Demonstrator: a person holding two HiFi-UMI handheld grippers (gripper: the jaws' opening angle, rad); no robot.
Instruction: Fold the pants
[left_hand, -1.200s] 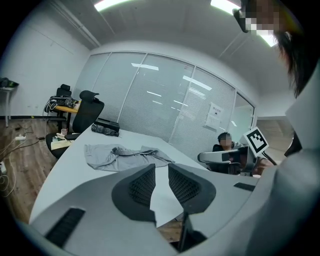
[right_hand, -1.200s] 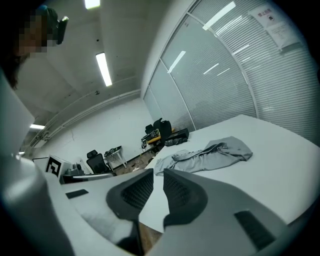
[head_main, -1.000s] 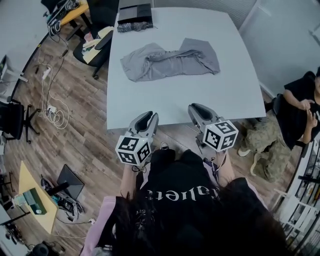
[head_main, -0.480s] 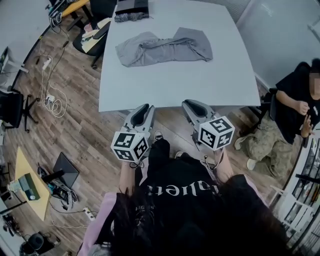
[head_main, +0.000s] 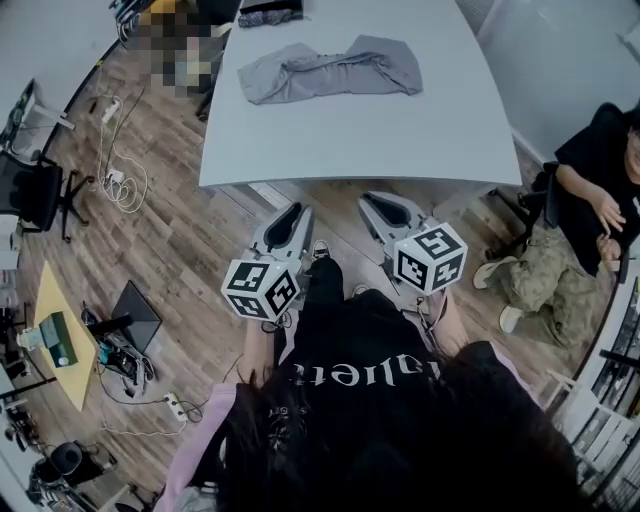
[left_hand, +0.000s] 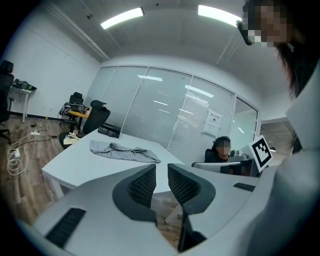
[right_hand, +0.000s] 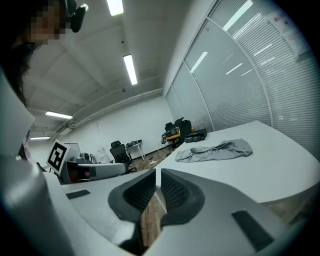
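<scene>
The grey pants (head_main: 330, 72) lie crumpled and stretched sideways on the far half of the white table (head_main: 350, 140). Both grippers hang over the wooden floor, short of the table's near edge and close to my body. My left gripper (head_main: 290, 215) has a narrow gap between its pads and holds nothing. My right gripper (head_main: 385, 205) has its pads almost together, also with nothing between them. In the left gripper view the pants (left_hand: 125, 150) lie well beyond the jaws of the gripper (left_hand: 161, 172). The right gripper view shows the pants (right_hand: 215, 149) far past the gripper (right_hand: 158, 177).
A person (head_main: 590, 220) sits to the right of the table. Dark things (head_main: 270, 12) lie at the table's far end. On the left floor are cables (head_main: 120, 170), an office chair (head_main: 35, 195), a laptop (head_main: 135, 320) and a yellow side table (head_main: 60, 340).
I have backed away from the table: it and the pants have slid up the head view and grown smaller. Both grippers have come off the table edge and now hang over the floor.
</scene>
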